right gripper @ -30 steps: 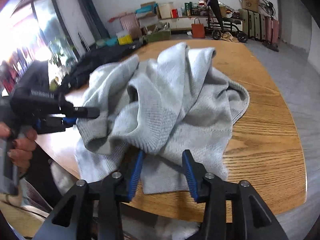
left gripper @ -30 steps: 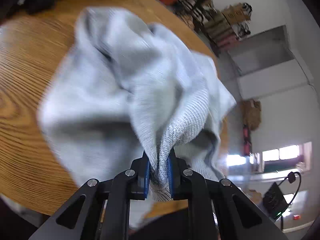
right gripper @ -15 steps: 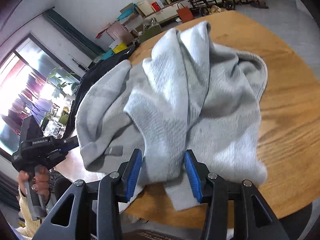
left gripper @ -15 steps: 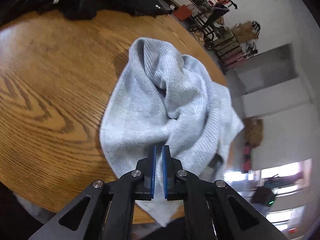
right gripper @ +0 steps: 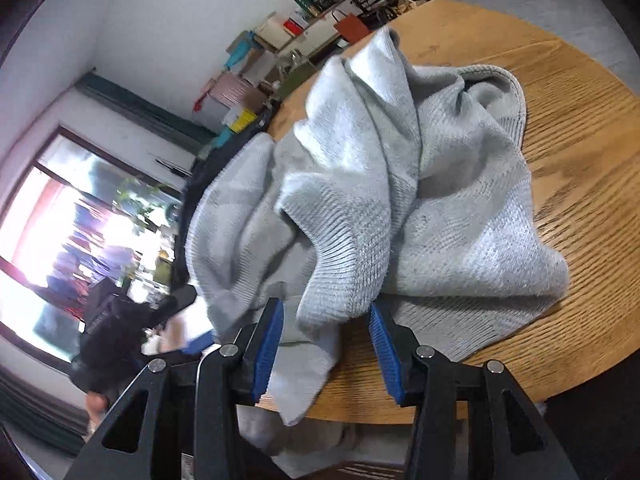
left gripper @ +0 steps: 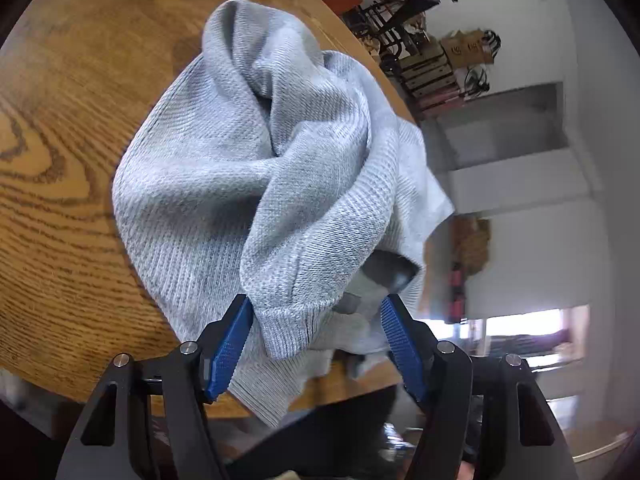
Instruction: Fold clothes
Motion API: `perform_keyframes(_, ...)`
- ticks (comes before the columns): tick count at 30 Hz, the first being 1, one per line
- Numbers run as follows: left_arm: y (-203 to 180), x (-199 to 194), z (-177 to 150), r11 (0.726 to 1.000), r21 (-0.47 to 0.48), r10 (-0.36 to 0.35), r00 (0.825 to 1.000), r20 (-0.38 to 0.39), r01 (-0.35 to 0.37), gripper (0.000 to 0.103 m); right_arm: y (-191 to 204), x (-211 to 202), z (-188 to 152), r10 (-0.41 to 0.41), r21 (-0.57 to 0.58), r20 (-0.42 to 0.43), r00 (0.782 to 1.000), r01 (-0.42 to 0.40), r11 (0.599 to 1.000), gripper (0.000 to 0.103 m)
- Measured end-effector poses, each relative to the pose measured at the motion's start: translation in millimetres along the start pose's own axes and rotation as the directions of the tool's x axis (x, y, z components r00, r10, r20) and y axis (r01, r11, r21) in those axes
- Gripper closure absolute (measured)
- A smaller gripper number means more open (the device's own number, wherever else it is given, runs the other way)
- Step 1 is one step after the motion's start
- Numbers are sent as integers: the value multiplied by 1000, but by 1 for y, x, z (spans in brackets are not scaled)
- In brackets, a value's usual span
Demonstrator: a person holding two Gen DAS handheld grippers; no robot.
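The sweater's (right gripper: 384, 184) lower hem drops below the table (right gripper: 580, 128) edge, out of sight. A blurred hand (right gripper: 96, 402) sits at frame left; the far shelves (left gripper: 424, 60) hold clutter too small to identify.

Worktop (right gripper: 580, 152): round-edged, oak-grain wood, warm brown, dark grain rings.
Walls (right gripper: 168, 40): plain white; a white recess (left gripper: 508, 120) set into one wall in the left wrist view.
Floor (right gripper: 560, 12): grey, beyond the worktop's far edge.
Window (right gripper: 72, 232): large, dark-framed, strongly overexposed with daylight; green curtain rail or trim (right gripper: 152, 112) above it; a leafy plant (right gripper: 140, 200) before the glass.
Second bright window (left gripper: 520, 324), low in the left wrist view.
Clutter along far wall (right gripper: 280, 40): stacked boxes, coloured containers, an orange-red bag (right gripper: 352, 26).
Cardboard boxes (left gripper: 464, 44) on shelving, beyond the worktop's far edge.
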State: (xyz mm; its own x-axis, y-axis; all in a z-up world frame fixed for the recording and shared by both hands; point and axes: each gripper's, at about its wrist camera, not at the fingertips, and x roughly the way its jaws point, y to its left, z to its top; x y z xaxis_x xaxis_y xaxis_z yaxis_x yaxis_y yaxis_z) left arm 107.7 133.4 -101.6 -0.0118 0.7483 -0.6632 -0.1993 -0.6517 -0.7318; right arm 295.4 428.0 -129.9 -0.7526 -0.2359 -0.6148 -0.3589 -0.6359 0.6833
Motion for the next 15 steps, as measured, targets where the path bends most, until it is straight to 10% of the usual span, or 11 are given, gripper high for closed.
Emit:
perform_keyframes(5,-8,5,-1,984,51,170,985,37,-172,81,-5,0,0,-5,49,-17,1000,6,999,52)
perform_keyframes(15,-1,-5,-5,986,78,141,989,52,-145,90,-10,15,12,9,65,-68,998,-4,998,49)
